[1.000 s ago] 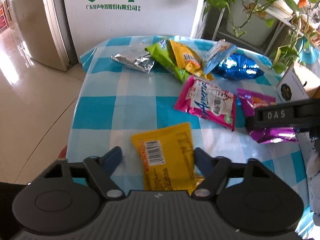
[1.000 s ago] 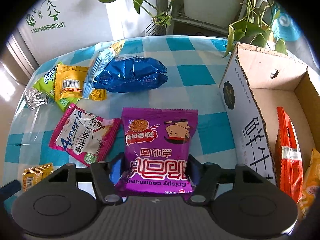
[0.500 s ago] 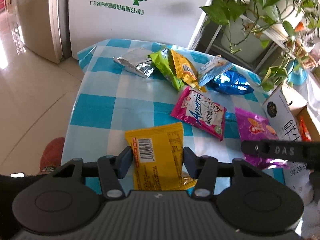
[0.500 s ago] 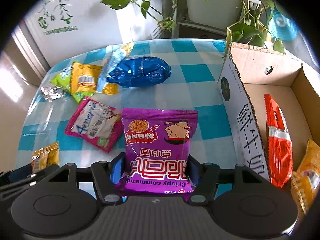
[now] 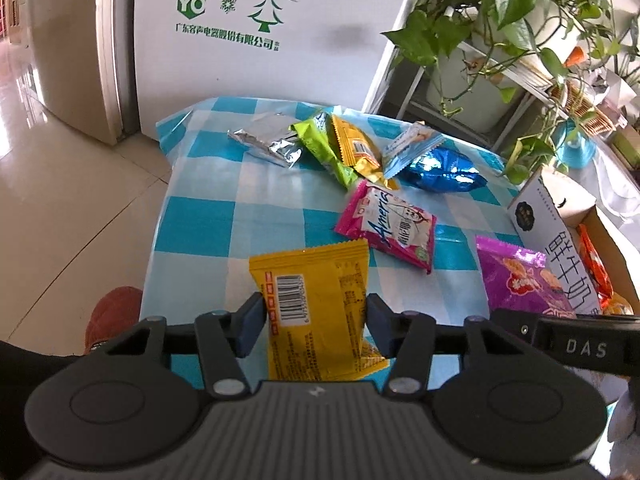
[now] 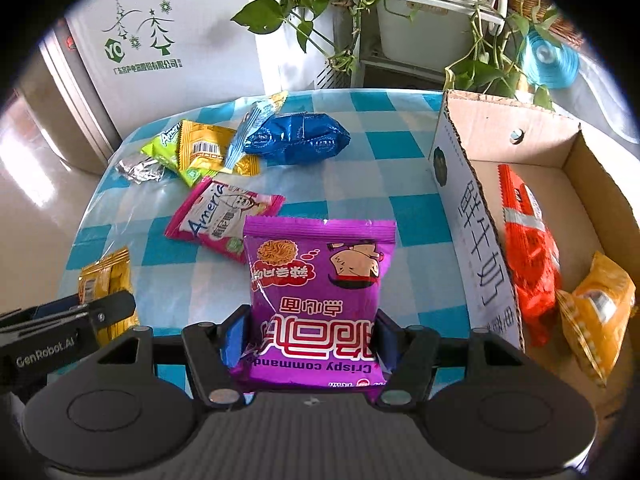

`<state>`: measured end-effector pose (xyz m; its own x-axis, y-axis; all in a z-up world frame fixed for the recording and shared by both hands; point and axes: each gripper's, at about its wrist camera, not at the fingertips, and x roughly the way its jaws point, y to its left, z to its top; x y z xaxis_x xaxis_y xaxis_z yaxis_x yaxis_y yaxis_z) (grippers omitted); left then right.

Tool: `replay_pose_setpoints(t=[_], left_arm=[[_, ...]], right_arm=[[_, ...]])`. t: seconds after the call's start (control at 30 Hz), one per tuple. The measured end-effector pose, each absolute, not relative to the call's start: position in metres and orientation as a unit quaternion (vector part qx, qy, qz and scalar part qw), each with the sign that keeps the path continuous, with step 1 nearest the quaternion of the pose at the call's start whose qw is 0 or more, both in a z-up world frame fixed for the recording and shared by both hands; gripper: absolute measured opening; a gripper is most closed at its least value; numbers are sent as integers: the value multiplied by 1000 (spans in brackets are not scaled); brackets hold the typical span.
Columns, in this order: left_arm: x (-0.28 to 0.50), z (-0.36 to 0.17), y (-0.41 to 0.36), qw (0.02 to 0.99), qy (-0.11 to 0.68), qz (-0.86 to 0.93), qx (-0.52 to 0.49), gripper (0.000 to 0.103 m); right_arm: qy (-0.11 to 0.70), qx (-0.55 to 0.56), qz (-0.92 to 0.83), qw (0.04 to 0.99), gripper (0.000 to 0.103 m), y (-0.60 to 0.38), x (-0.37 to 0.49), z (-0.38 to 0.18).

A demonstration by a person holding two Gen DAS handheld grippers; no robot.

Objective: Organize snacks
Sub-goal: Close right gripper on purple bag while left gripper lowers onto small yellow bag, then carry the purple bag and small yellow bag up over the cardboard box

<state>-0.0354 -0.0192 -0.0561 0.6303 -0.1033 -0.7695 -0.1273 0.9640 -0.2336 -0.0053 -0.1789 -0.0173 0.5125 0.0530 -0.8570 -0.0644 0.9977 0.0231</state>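
Left-wrist view first: my left gripper (image 5: 314,322) is clamped on a yellow snack packet (image 5: 316,312), barcode side up, one blue pad pressing each long edge. The packet is raised above the blue-and-white checked tablecloth (image 5: 208,224), well to the left of the cardboard box (image 5: 560,240). Farther from the box, at the far left of the cloth, lies a crumpled silver wrapper (image 5: 266,144); just beside it are a lime-green packet (image 5: 324,148) with a small yellow packet (image 5: 354,144) resting on it. A pale blue sachet (image 5: 412,146) leans on a shiny blue bag (image 5: 440,170), nearer the box. A pink Ameria packet (image 5: 388,226) lies flat between that heap and my grippers.

From the right wrist, my right gripper (image 6: 310,338) is closed on a purple Crispy noodle bag (image 6: 320,284), fingers squeezing its lower sides; the bag is held just left of the box's printed wall (image 6: 480,248). Inside the box lie an orange-red packet (image 6: 528,244) and, to its right, an orange-yellow bag (image 6: 600,312).
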Motion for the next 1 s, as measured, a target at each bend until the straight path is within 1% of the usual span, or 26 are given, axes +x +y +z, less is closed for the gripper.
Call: replay_pose_setpoints(t=[0.5,1.0], left_arm=[[-52,-45,-22,904,410,-5,-118,53],[-55,-42,-28,909,401,-9,-113,53]], right_arm=[[486,-1,24,874,69,-178,-38,-19],[470,5,19,882,69,-183,-48,-13]])
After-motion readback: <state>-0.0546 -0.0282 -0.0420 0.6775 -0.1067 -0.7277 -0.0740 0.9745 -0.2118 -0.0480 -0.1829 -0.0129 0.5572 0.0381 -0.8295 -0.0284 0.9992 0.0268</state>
